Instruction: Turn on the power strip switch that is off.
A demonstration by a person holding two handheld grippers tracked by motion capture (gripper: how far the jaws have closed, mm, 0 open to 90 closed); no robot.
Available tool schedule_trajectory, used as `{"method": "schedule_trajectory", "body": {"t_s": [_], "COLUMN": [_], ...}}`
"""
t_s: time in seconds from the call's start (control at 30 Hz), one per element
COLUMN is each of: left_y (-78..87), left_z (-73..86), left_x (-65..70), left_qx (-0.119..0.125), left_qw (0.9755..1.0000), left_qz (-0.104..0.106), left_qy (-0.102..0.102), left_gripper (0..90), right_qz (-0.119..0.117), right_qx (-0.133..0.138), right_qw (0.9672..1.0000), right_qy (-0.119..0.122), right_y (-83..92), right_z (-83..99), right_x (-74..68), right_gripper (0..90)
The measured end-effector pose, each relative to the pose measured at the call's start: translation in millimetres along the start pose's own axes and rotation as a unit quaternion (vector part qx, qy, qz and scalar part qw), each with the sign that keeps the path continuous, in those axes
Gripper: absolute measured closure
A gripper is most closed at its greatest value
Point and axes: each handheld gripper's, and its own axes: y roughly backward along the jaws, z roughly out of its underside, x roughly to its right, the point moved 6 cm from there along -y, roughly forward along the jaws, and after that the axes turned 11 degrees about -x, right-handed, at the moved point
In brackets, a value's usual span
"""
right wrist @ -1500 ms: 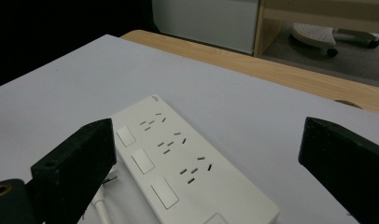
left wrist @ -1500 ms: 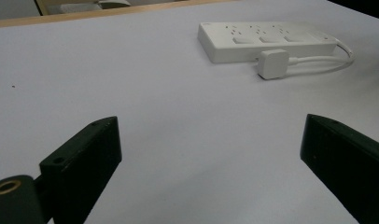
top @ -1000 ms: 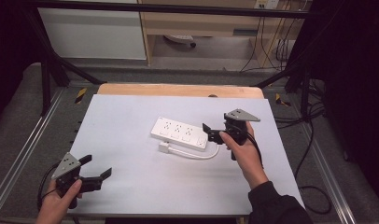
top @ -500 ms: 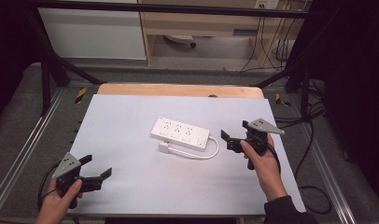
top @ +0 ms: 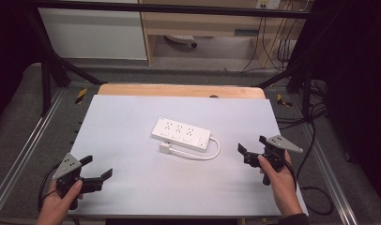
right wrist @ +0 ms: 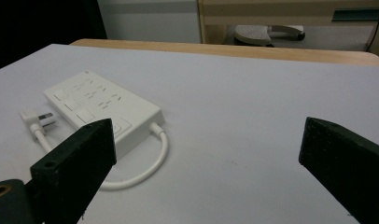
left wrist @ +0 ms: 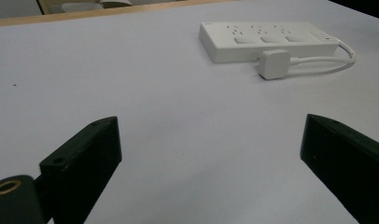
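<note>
Power strip: a white rectangular plastic power strip (top: 181,134) with three socket groups in a row and a switch at its right end.
Cable: a short white cable (top: 205,153) leaves the right end, loops round the near side and ends in a white square plug (top: 166,148) lying just beside the strip's near edge.
Place: middle of the pale grey counter (top: 132,192), well apart from both claws.
Long axis: runs left to right, its right end slightly nearer.
Left claw (top: 99,168): jaws spread wide, holding nothing, at the near left corner.
Right claw (top: 251,150): jaws spread wide, empty, near the right edge, to the right of the strip.
Left gripper view: plug's flat back.
Right gripper view: the plug's metal prongs and the strip's side wall.
</note>
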Motion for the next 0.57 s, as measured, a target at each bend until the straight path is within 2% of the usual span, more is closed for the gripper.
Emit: {"method": "schedule_trajectory", "body": {"t_s": [0.3, 0.43, 0.57], "left_y": [0.1, 0.0, 0.0], "left_z": [-0.1, -0.4, -0.6], "left_x": [0.1, 0.6, 0.9], "left_qx": [0.001, 0.002, 0.002], "left_qw": [1.0000, 1.0000, 1.0000], "left_qz": [0.000, 0.000, 0.000], "left_qy": [-0.001, 0.000, -0.001], "left_gripper": [5.6, 5.6, 5.6], "right_qz": [0.014, 0.016, 0.023], "right_qx": [-0.016, -0.032, -0.062], "right_qw": [0.9998, 0.9994, 0.9978], "right_qy": [0.001, -0.004, 0.001], "right_y": [8.5, 9.3, 6.1], "right_z": [26.8, 39.7, 52.3], "right_x": [10.5, 13.1, 14.5], "right_gripper": [4.3, 4.1, 3.9]}}
